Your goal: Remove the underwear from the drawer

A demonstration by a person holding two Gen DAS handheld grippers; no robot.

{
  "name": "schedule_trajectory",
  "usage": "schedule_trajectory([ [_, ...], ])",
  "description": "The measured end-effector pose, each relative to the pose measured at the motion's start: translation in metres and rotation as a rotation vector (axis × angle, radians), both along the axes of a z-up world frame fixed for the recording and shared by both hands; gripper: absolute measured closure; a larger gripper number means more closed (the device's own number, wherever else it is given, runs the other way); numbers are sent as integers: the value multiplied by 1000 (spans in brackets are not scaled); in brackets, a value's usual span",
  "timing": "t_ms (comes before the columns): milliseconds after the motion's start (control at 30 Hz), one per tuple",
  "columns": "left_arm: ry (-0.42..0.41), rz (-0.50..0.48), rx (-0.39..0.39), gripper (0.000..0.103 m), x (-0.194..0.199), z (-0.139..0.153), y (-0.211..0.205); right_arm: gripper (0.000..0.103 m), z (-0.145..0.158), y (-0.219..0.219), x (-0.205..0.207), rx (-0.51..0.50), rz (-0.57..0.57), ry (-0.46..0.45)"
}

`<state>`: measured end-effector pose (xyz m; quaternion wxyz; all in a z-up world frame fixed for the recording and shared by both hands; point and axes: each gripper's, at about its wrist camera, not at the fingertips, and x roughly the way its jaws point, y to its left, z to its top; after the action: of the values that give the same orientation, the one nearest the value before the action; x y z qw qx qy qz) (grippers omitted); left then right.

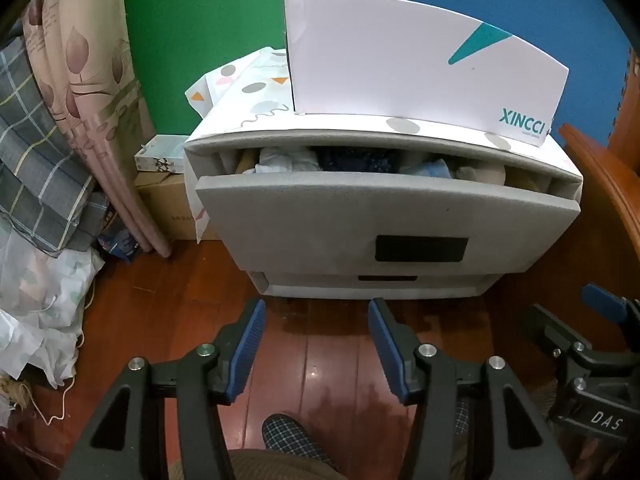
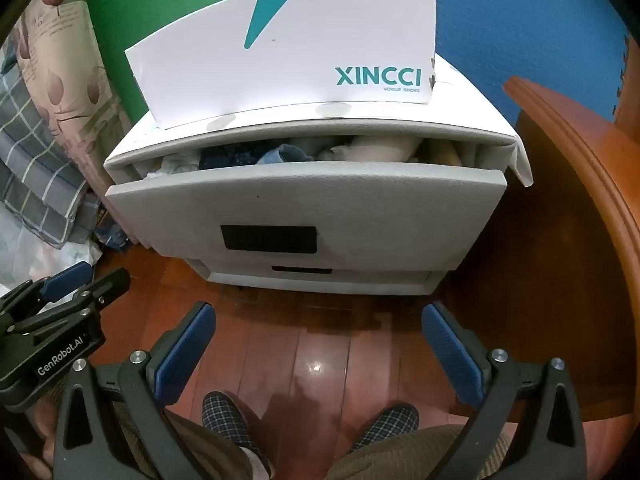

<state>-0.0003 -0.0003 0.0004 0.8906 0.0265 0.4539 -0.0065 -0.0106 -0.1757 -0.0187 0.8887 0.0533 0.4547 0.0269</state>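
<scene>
A small grey-white drawer chest stands on the wooden floor. Its top drawer [image 1: 384, 216] [image 2: 304, 208] is pulled partly out. Folded clothes fill it: a white piece [image 1: 280, 160], a dark navy piece [image 1: 360, 160] [image 2: 228, 158], a light blue piece [image 1: 432, 168] [image 2: 284, 156] and beige pieces [image 2: 384, 148]. My left gripper [image 1: 316, 312] is open and empty, held low in front of the chest. My right gripper [image 2: 316, 316] is open wide and empty, also in front of the chest. Each gripper shows at the edge of the other's view.
A white XINCCI shoe box [image 1: 416, 68] [image 2: 288, 52] stands on the chest. A lower drawer [image 1: 384, 280] is closed. Curtains and bedding [image 1: 48, 140] crowd the left. A curved wooden furniture edge [image 2: 580, 200] is on the right. My slippered feet [image 2: 224, 416] are below.
</scene>
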Motion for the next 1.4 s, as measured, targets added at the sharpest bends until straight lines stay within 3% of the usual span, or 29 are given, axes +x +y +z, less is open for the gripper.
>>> schedule_trajectory([
  [1400,14,-5,-3,48,1,-4,-2,1,-1,-3,0,-7,-3,-6],
])
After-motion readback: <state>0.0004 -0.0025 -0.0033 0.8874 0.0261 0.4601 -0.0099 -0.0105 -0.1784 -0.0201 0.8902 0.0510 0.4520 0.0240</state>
